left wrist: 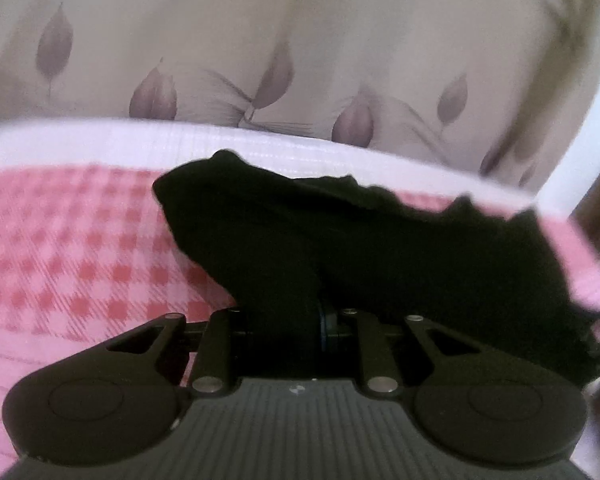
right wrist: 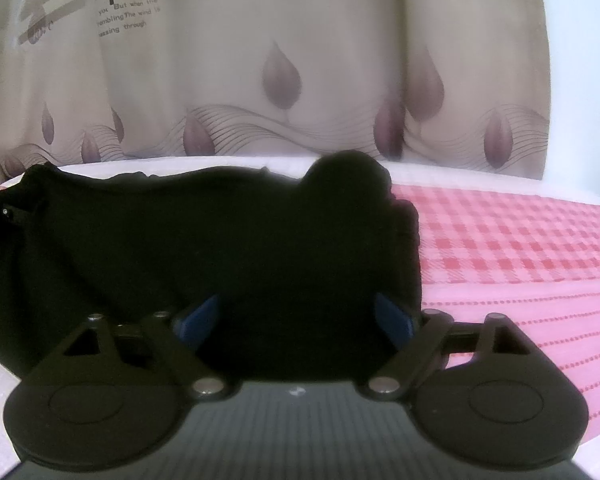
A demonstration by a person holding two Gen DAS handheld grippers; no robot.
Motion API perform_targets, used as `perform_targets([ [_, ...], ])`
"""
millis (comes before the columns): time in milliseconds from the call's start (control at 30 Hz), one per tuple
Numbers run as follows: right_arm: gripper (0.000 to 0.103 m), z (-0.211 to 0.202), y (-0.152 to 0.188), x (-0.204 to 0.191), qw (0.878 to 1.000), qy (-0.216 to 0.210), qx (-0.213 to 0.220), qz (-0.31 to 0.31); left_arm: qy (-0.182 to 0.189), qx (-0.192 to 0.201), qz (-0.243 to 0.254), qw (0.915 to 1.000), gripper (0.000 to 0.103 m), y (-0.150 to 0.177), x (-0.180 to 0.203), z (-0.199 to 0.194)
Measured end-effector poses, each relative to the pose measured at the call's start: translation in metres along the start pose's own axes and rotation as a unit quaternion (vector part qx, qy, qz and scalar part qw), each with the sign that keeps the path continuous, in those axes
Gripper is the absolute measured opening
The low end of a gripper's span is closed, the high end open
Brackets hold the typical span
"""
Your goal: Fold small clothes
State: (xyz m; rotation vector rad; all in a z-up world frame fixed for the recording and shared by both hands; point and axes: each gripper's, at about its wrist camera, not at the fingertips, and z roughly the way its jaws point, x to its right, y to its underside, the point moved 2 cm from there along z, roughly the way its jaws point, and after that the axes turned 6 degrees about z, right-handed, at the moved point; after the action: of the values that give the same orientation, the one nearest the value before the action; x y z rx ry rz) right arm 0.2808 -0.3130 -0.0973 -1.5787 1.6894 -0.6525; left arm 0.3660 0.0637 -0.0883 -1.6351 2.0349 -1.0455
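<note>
A black garment [left wrist: 340, 232] lies crumpled on the pink checked cover [left wrist: 80, 240]. In the left wrist view my left gripper [left wrist: 300, 304] has its jaws drawn close together, and a fold of the black cloth is pinched between them and drapes over the fingertips, hiding them. In the right wrist view the same black garment [right wrist: 180, 240] spreads to the left. My right gripper [right wrist: 296, 316] stands wide open. Its blue pads [right wrist: 198, 320] show on either side of a mound of the cloth and do not press on it.
A beige curtain [right wrist: 300, 80] with purple leaf prints hangs just behind the far edge of the cover [right wrist: 500, 248]. A white wall [right wrist: 580, 120] shows at the right. A dark part with a screw [right wrist: 4, 210] sits at the garment's left end.
</note>
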Motion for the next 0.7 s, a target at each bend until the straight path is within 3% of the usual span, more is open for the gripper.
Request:
perform_targets([
  [167,0.088,0.000,0.000,0.001,1.000,-0.005,0.001,0.003,0.030,0.020,-0.045,0.9983,0.020,0.004,-0.008,-0.007],
  [367,0.089,-0.001,0.000,0.004,1.000,-0.013,0.004,0.011,0.032,0.039,-0.064,0.9967,0.019,-0.011,0.011,-0.020],
  [700,0.091,-0.004,0.000,0.009,0.999,-0.031,0.011,0.030,0.044,0.034,-0.096,0.9938,0.017,-0.035,0.089,-0.032],
])
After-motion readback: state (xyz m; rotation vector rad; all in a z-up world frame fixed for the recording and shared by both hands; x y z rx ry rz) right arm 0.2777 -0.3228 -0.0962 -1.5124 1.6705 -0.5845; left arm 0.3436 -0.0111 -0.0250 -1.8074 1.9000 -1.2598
